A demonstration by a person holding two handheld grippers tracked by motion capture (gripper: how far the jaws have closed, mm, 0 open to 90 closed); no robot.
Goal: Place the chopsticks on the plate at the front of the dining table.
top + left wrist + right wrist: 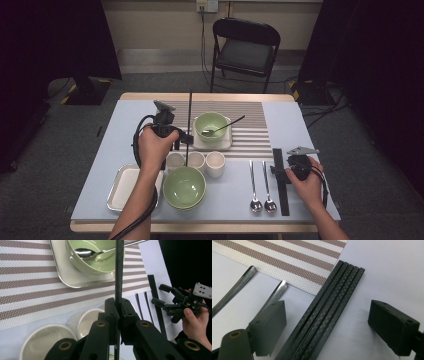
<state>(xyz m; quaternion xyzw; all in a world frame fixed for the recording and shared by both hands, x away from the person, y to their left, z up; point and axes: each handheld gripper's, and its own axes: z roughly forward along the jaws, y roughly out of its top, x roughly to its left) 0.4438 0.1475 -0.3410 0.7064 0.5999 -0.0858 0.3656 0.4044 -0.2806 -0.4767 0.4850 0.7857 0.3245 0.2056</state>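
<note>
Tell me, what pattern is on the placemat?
The placemat has brown and white stripes, clearest in the left gripper view.

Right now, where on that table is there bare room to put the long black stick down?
Bare patches: the blue table left of the striped mat, and the strip right of the black sticks. Crowded: the cups, green bowl and tray under the left claw, shut on the stick.

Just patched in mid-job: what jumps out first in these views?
A long black chopstick stands clamped in the left hand-held gripper, just left of the green bowl with a spoon on the striped mat. At right, the open right hand-held gripper straddles a row of black chopsticks beside two spoons.
</note>
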